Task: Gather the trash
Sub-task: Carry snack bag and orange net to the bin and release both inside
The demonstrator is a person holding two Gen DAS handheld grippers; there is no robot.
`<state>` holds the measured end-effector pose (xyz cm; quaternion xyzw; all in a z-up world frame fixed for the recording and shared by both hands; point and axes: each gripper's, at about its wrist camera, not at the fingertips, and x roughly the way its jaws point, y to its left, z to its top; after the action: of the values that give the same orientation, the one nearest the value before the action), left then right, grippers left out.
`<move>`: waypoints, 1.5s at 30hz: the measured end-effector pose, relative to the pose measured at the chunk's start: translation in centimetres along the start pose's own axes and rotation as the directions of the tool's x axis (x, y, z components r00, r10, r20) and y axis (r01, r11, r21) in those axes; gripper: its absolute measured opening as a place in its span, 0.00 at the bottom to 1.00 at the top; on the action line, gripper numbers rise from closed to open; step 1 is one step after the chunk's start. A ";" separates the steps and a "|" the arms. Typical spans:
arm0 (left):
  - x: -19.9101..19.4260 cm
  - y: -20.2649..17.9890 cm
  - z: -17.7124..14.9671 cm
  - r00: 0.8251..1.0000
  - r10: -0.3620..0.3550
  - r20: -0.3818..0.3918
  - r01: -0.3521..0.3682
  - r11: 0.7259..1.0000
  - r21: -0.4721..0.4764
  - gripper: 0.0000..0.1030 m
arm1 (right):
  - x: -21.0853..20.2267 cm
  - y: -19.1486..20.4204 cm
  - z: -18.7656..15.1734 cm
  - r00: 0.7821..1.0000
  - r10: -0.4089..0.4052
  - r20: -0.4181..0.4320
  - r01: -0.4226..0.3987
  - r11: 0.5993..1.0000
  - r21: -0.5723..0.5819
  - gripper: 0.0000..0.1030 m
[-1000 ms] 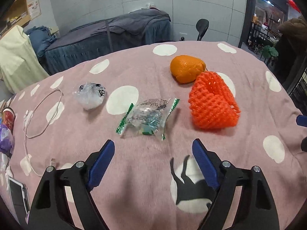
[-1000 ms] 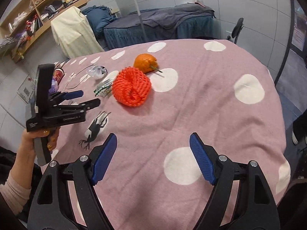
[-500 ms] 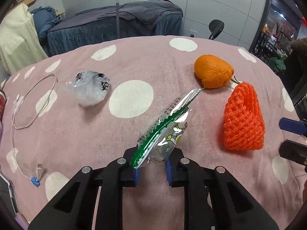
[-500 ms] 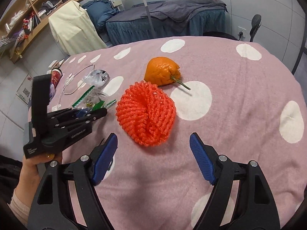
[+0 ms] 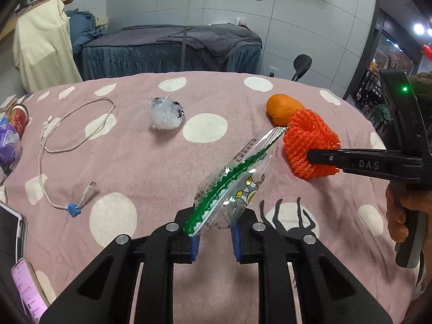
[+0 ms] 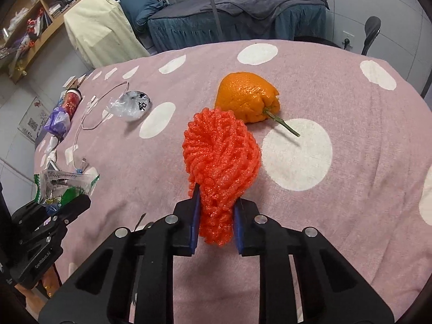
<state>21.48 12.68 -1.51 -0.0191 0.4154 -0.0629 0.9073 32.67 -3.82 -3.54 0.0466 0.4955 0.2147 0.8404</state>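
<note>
Gripping a clear snack wrapper (image 5: 232,189) with a green zigzag edge, the left gripper (image 5: 214,236) has its blue pads (image 5: 195,243) clamped on the wrapper's lower end, so the rest of it sticks up and off the pink polka-dot tablecloth (image 5: 151,167). Using the orange (image 6: 247,100) as the landmark: the red foam fruit net (image 6: 220,162) sits just in front of it, touching or nearly so, and the right gripper (image 6: 216,226) is closing on the net's near end, with the foam bunched up between its pads and squashed narrow there. In the left wrist view the top of the held wrapper overlaps the net's edge, though I can't tell if they actually touch. A crumpled clear plastic bag (image 5: 167,114) with black print lies well to the left of the orange, loose on the cloth. Farther left than that there's a looped white charging cable (image 5: 73,132), and right at the cloth's left edge a red cup (image 5: 19,117) with a purple bag (image 5: 8,145) beside it. Behind the orange, past the table, you can see a dark blue covered bed (image 5: 172,48). A person's hand (image 5: 405,210) is wrapped round the right gripper's handle.
</note>
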 end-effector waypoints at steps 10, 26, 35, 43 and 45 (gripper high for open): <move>-3.5 -5.6 -2.4 0.992 -0.117 0.035 0.114 0.990 0.088 0.18 | -8.4 -2.6 -6.4 0.996 -0.017 0.089 0.017 1.000 0.000 0.20; -5.1 -17.1 -4.0 0.942 -0.334 -0.005 0.325 0.911 0.254 0.18 | -21.3 -13.2 -18.5 0.933 -0.303 0.197 0.254 0.937 0.238 0.20; -5.2 -23.3 -4.6 0.905 -0.422 -0.053 0.416 0.851 0.322 0.18 | -25.1 -20.7 -26.0 0.877 -0.470 0.102 0.384 0.812 0.440 0.20; -4.9 -28.3 -5.1 0.872 -0.476 -0.117 0.483 0.791 0.376 0.18 | -24.5 -26.4 -32.9 0.861 -0.504 -0.072 0.453 0.694 0.560 0.20; -4.8 -29.4 -5.2 0.861 -0.489 -0.141 0.503 0.773 0.386 0.18 | -23.8 -27.4 -34.1 0.867 -0.487 -0.102 0.447 0.674 0.588 0.26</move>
<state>11.54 -15.79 1.21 0.0637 0.3877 -0.3857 0.8348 2.30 -42.80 -9.36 0.1855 0.5054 -0.1747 0.8244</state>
